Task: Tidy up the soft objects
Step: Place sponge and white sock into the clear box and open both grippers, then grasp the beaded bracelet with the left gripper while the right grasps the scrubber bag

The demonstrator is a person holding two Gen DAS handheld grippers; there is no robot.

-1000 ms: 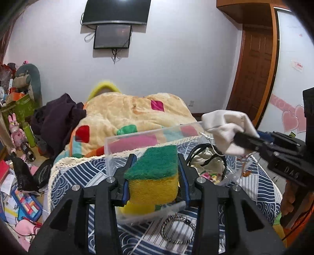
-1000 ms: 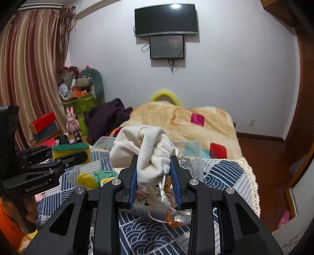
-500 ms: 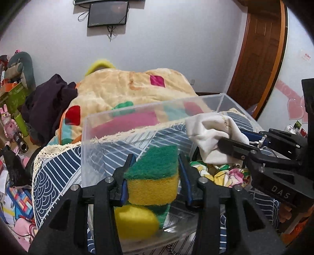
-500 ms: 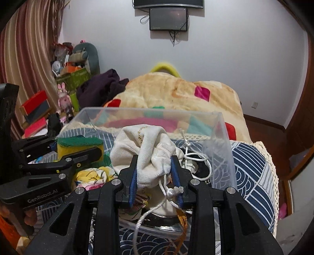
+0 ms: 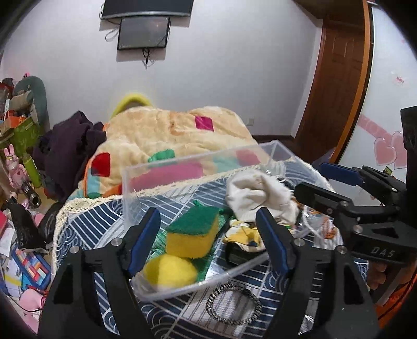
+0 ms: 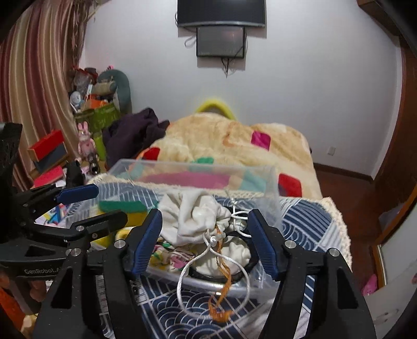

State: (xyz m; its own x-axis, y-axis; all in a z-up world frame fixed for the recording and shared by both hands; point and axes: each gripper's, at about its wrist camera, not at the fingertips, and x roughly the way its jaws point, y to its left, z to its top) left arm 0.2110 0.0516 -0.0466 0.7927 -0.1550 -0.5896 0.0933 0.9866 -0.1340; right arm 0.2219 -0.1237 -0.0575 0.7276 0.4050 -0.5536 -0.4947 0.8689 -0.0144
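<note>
Green-topped yellow sponge (image 5: 192, 236) lies tilted inside clear bin (image 5: 198, 161); white drawstring pouch (image 6: 200, 217) slumped beside it, cord trailing over rim.

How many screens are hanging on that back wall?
2. A wide curved TV sits at the top, and a smaller dark monitor hangs directly beneath it, cables dangling below. Both look switched off.
</note>
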